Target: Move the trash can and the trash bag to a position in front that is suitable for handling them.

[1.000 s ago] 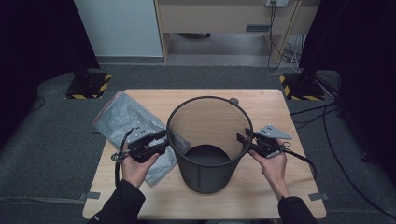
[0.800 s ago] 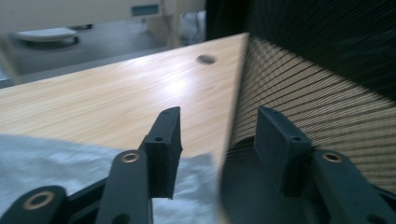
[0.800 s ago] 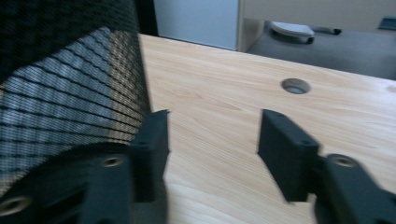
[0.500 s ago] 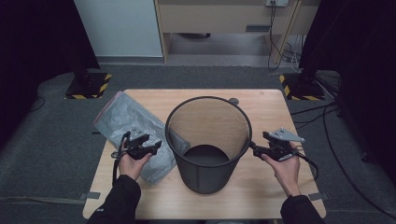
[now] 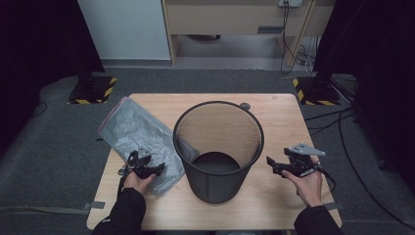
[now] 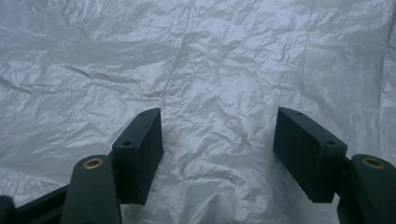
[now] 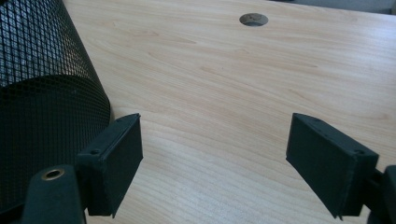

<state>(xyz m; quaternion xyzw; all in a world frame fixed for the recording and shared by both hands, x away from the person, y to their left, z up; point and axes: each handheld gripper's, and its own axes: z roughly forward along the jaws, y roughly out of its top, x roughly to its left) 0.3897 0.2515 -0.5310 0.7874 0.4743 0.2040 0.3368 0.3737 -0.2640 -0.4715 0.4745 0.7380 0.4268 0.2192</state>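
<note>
Bin bag [image 5: 134, 134], grey and crumpled, lies flat on the desk [image 5: 279, 122] left of the black mesh bin [image 5: 218, 149]. Left claw [image 5: 147, 169] hovers spread directly over its near edge; right claw [image 5: 274, 165], also spread, waits right of the bin.

Worktop layout

Bin [image 5: 218, 152] at mid-worktop [image 5: 281, 110]. Bag [image 5: 139, 134] flat to its left, one edge against the bin. Left tool [image 5: 157, 169] over the bag's near end; right tool [image 5: 270, 163] right of the bin, apart.
</note>
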